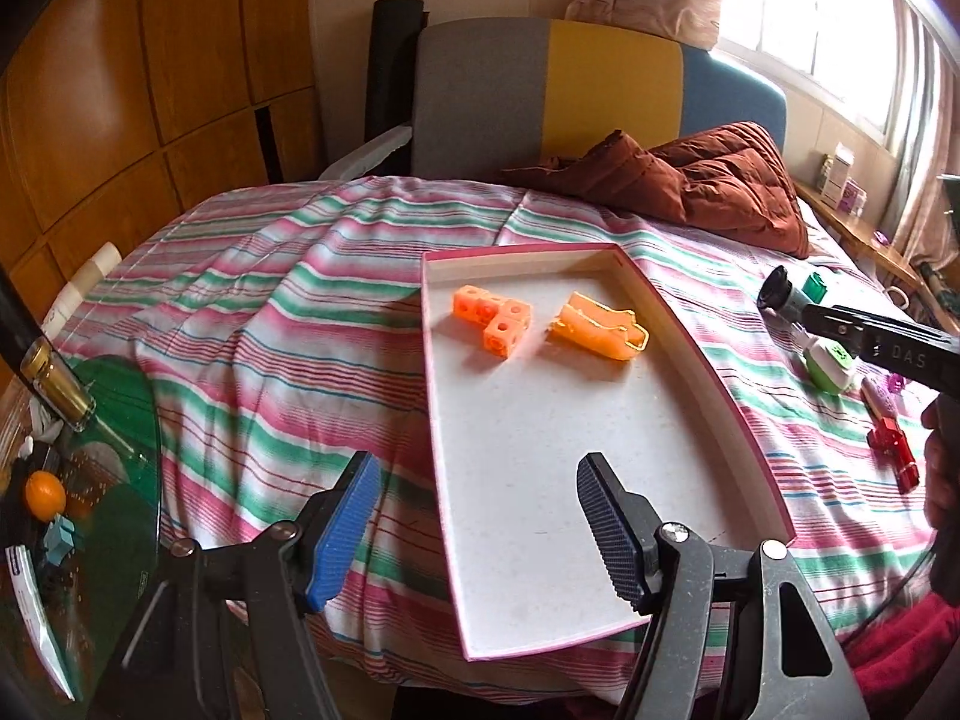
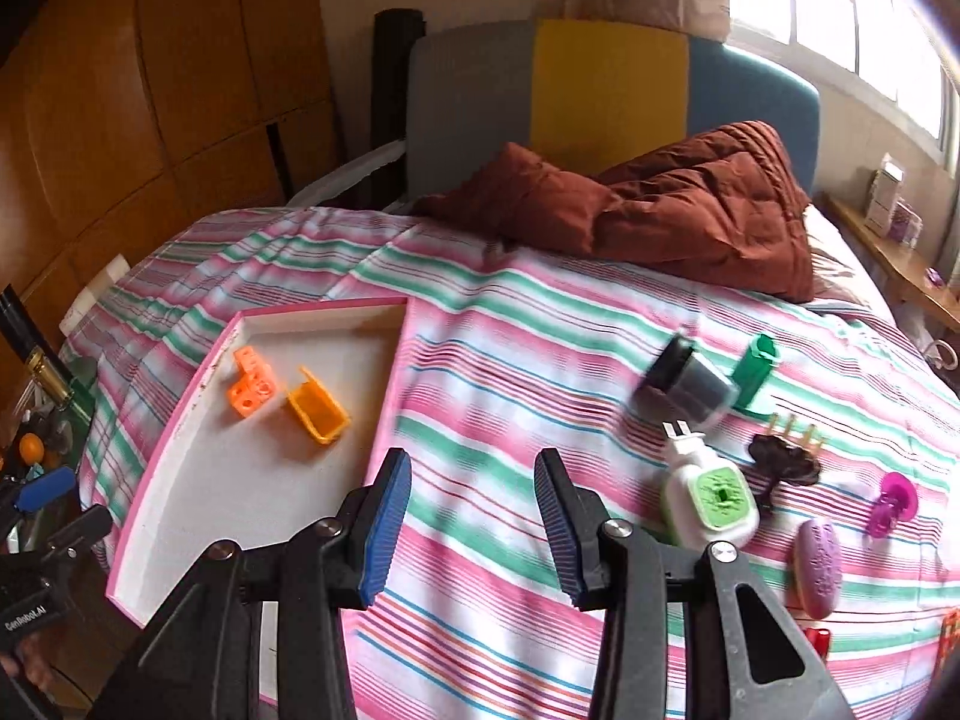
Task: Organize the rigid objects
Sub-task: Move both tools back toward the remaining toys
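Observation:
A pink-rimmed white tray lies on the striped bed and holds an orange cube block and an orange open box. The tray also shows in the right wrist view with both orange pieces. My left gripper is open and empty over the tray's near end. My right gripper is open and empty above the bedspread, right of the tray. Loose on the bed lie a grey-black cylinder, a green piece, a white-green plug device, a dark comb-like object, a magenta piece and a pink oval.
A brown quilt lies at the bed's head before a grey-yellow-blue headboard. A glass side table at the left holds an orange and clutter. A wooden wardrobe stands on the left. A red toy lies near the right edge.

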Action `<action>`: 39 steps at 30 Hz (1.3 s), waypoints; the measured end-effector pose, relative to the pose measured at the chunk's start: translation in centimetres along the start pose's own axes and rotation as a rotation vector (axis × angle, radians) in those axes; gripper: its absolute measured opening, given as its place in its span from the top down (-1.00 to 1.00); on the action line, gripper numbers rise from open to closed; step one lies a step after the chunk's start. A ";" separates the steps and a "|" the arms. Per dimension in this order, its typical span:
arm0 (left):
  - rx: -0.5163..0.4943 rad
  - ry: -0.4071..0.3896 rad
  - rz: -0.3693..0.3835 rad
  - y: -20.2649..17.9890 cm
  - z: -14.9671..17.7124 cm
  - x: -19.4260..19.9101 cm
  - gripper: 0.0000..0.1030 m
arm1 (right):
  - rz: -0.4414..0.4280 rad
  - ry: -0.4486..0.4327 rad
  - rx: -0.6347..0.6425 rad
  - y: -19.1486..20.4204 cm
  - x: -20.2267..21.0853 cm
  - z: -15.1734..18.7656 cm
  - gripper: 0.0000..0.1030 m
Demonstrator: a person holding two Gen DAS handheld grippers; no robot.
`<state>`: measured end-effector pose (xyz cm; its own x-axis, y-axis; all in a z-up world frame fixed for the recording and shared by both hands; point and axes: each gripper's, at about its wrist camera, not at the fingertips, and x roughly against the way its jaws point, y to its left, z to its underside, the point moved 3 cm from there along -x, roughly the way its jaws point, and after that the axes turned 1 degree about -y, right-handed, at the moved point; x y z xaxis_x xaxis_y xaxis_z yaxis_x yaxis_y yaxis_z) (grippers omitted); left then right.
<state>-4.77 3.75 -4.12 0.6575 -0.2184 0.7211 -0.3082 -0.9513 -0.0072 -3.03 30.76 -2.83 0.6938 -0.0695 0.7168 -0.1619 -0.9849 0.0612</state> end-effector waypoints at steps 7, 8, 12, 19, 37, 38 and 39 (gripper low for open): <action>-0.043 0.002 0.023 -1.8 -0.5 -0.2 -0.34 | 0.118 -0.025 -0.057 -6.2 1.5 0.5 0.17; -0.051 0.002 0.028 -2.1 -0.7 -0.2 -0.34 | 0.141 -0.029 -0.069 -7.2 1.7 0.6 0.17; -0.085 0.002 0.058 -3.5 -1.4 -0.3 -0.34 | 0.245 -0.050 -0.133 -12.2 2.6 1.0 0.17; -0.149 0.008 0.114 -7.3 -3.5 -0.9 -0.34 | 0.346 -0.062 -0.409 -20.4 3.3 3.0 0.17; -0.401 0.062 0.317 -24.3 -10.7 -9.0 -0.81 | 0.265 -0.091 -0.599 -23.1 4.8 3.4 0.14; -0.417 0.070 0.327 -25.2 -10.9 -9.6 -0.83 | 0.258 -0.090 -0.608 -23.2 4.8 3.4 0.14; -0.433 0.077 0.340 -26.1 -11.2 -10.3 -0.88 | 0.253 -0.089 -0.613 -23.3 4.8 3.5 0.14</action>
<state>-11.17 33.27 -3.58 0.4249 -0.4656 0.7763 -0.7592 -0.6504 0.0254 6.46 52.83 -3.24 0.6331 -0.3250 0.7026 -0.6784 -0.6701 0.3013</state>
